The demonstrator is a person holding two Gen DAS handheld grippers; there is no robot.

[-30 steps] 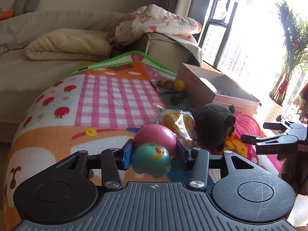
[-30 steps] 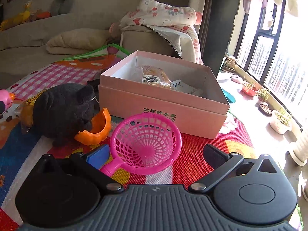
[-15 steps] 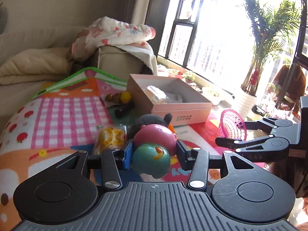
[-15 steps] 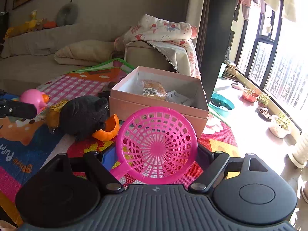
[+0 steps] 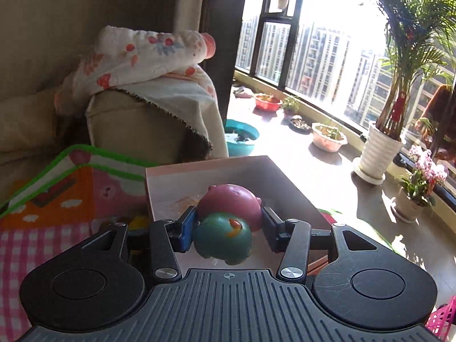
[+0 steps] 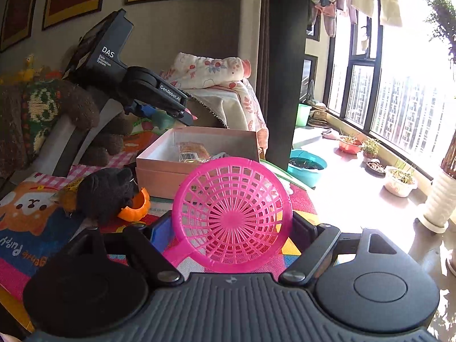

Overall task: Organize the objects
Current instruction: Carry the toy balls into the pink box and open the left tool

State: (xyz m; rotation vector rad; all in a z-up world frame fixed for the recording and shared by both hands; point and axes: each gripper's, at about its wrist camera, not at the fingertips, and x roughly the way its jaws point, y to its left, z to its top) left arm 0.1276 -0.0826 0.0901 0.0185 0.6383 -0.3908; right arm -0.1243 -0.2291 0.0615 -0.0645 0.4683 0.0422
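My left gripper (image 5: 228, 222) holds a pink and green toy (image 5: 225, 236) above the open pink box (image 5: 199, 165). Its jaws are starting to open, with the toy still between the pads. In the right wrist view the left gripper (image 6: 182, 114) hangs over the box's (image 6: 171, 176) far left corner. My right gripper (image 6: 230, 233) is shut on a pink plastic basket (image 6: 232, 219), held upright off the mat in front of the box. A snack packet (image 6: 191, 151) lies inside the box.
A black plush (image 6: 105, 191) and an orange half shell (image 6: 136, 205) lie on the play mat (image 6: 28, 213) left of the box. A blanket-covered sofa arm (image 5: 148, 57) stands behind it. A teal basin (image 5: 240, 139) and plant pots (image 5: 376, 154) line the window side. A knitted sleeve (image 6: 42, 108) is at left.
The left gripper carried the toy rightwards from over the mat to above the box. The right gripper closed on the pink basket and lifted it off the mat.
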